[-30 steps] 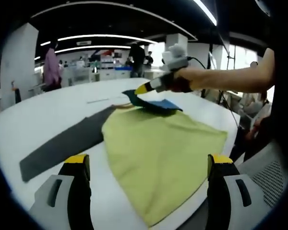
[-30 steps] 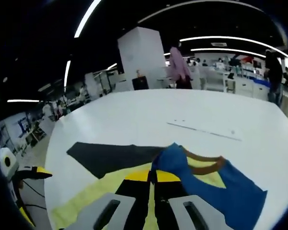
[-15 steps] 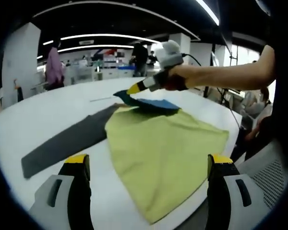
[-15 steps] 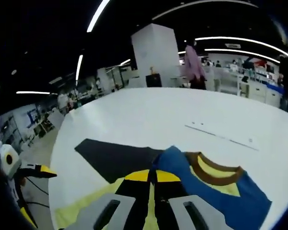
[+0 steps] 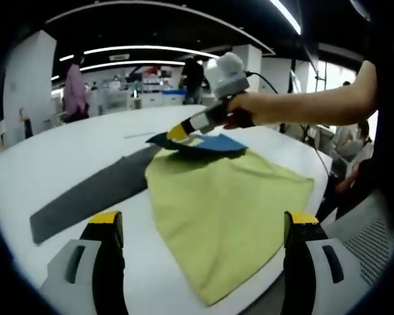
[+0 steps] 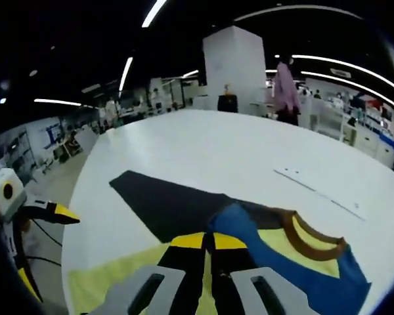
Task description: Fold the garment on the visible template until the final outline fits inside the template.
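A yellow-green garment point(image 5: 223, 197) with a blue shoulder part point(image 5: 213, 143) lies on the white table, partly over the dark grey template point(image 5: 92, 190). My right gripper point(image 5: 177, 133), held by a person's hand, is shut on the blue edge and lifts it a little above the table. In the right gripper view its jaws point(image 6: 207, 241) are closed on the blue fabric point(image 6: 240, 223), beside the brown collar point(image 6: 308, 239), with the template point(image 6: 171, 207) just beyond. My left gripper point(image 5: 203, 220) stands open near the garment's near edge, holding nothing, and appears again point(image 6: 52, 211) at the left.
The round white table point(image 5: 65, 147) stretches far beyond the garment, with its near edge close to my left jaws. A thin strip point(image 6: 315, 190) lies on the table further out. A white pillar point(image 6: 233, 65) and people stand well back in the room.
My right gripper has carried the blue edge further over the garment, towards the template. The garment's body and my left gripper have stayed put.
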Demonstrator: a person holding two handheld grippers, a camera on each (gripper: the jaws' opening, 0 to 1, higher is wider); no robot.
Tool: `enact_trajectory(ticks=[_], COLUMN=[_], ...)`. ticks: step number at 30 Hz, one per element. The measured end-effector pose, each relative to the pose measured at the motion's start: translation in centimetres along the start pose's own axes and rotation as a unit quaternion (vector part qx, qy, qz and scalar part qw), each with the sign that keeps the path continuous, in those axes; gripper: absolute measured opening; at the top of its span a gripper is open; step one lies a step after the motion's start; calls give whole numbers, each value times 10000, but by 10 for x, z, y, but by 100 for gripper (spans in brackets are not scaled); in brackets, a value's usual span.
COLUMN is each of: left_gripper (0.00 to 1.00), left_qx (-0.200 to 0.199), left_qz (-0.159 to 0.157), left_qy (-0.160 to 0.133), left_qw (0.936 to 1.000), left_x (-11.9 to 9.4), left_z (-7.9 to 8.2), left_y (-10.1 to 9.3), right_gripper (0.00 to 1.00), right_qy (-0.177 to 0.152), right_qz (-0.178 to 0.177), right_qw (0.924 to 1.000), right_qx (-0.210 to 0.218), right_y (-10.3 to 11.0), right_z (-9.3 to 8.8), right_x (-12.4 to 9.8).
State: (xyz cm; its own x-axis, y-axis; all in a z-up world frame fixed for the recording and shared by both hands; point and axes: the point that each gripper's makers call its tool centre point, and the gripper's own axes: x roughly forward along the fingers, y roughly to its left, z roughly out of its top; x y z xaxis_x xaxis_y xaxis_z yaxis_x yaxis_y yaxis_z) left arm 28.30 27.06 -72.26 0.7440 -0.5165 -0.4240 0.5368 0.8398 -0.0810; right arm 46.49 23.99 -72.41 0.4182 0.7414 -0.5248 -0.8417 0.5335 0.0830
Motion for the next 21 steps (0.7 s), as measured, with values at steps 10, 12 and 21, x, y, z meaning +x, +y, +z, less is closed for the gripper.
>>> enact_trajectory(ticks=[10, 12, 21], left_gripper=[99, 99, 99], left_qx=[-13, -26, -42], left_qz=[33, 41, 93], left_qy=[15, -8, -12], left_qw=[10000, 10000, 9999], left_x=[-4, -5, -8], left_z=[-8, -9, -9], left_y=[7, 9, 10], right_gripper=[0, 0, 0], right_qy=[202, 291, 656], right_qz=[74, 76, 137], right_qw=[9997, 9995, 9974], right_qx=[-113, -30, 256], right_y=[13, 14, 22], right_z=[-15, -22, -52], right_x=[17, 21, 35])
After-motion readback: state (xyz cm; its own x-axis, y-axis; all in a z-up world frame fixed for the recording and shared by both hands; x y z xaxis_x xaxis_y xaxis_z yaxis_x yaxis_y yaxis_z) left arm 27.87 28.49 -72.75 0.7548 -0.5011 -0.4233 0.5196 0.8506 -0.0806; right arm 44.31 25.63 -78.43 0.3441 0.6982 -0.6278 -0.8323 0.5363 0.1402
